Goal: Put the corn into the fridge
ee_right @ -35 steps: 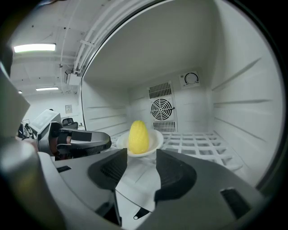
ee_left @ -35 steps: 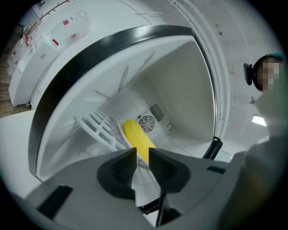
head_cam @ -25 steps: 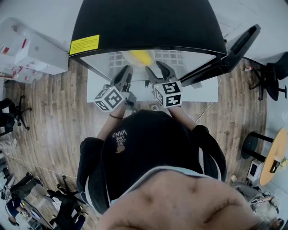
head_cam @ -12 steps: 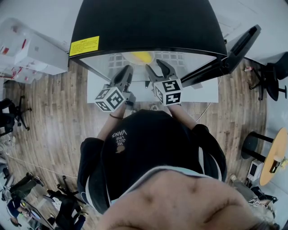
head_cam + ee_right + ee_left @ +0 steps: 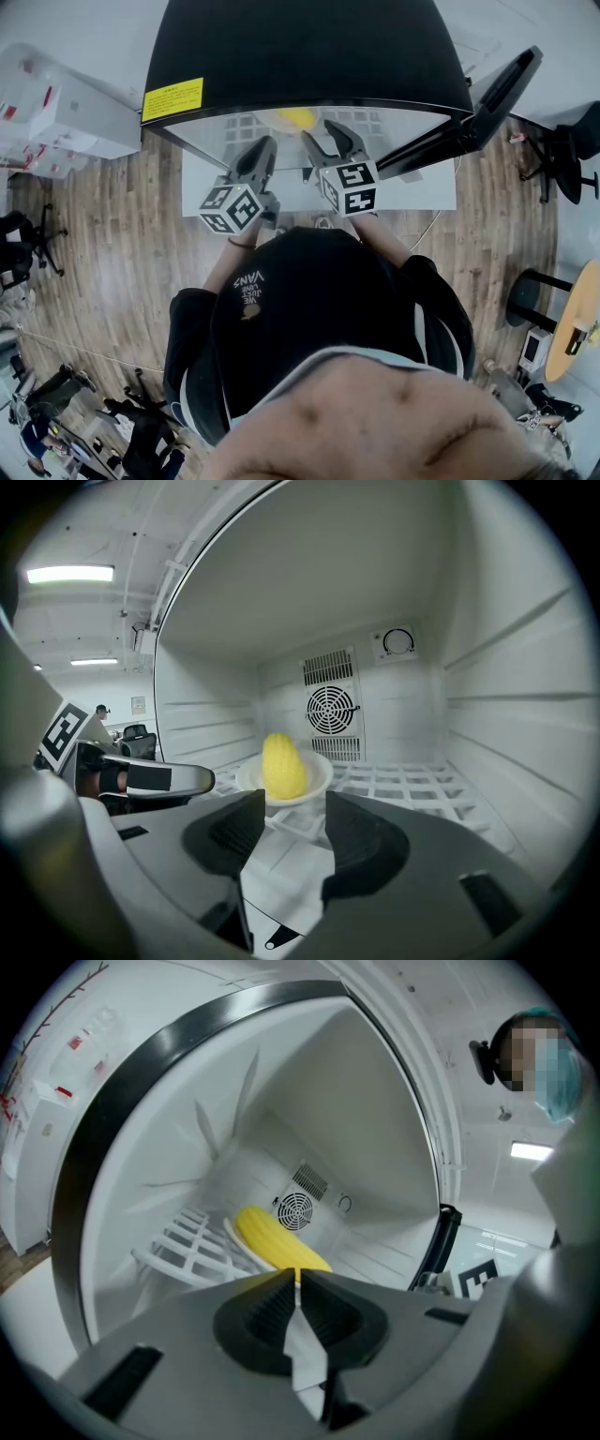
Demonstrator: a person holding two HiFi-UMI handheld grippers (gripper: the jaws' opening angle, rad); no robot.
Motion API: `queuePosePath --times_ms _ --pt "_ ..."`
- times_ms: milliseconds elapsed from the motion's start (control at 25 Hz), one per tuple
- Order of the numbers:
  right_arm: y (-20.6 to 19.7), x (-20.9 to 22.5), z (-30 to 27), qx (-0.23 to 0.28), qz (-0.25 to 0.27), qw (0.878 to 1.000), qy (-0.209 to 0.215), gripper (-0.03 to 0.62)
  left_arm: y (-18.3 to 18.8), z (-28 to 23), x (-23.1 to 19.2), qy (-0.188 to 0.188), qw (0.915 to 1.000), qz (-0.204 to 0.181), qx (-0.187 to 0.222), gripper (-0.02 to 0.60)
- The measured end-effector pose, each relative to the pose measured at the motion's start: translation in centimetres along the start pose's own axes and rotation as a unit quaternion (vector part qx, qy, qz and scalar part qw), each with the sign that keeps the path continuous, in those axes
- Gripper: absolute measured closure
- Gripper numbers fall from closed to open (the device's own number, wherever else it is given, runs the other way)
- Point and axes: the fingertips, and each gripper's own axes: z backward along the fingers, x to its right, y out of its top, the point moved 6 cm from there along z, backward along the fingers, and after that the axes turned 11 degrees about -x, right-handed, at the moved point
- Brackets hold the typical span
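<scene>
The yellow corn (image 5: 283,764) lies in a white bowl (image 5: 314,782) on the wire shelf (image 5: 412,785) inside the open fridge (image 5: 309,56). It also shows as the corn (image 5: 277,1237) in the left gripper view and the corn (image 5: 298,116) in the head view. My right gripper (image 5: 295,808) is open and empty, just in front of the fridge mouth with the bowl a short way beyond its tips. My left gripper (image 5: 298,1277) is shut on nothing and points into the fridge from the left. Both grippers, left (image 5: 260,155) and right (image 5: 328,142), sit side by side at the opening.
The fridge door (image 5: 487,103) stands swung open to the right. A round fan vent (image 5: 331,710) and a dial (image 5: 398,641) are on the back wall. White boxes (image 5: 66,112) are stacked on the wooden floor to the left; office chairs and a round table (image 5: 577,319) stand around.
Almost nothing: the right gripper has edged slightly toward the fridge opening. The corn stays in its bowl and both grippers keep their states.
</scene>
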Motion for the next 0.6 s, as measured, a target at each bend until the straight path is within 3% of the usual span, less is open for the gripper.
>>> queuePosePath --times_ms 400,600 --pt "-0.3 -0.2 0.3 0.004 -0.001 1.0 -0.004 0.388 -0.2 0.0 0.1 -0.008 0.9998 -0.01 -0.014 0.552" --pt "-0.5 -0.3 1.6 0.025 -0.012 1.0 -0.014 0.426 -0.1 0.0 0.6 -0.017 0.9995 -0.02 -0.018 0.552"
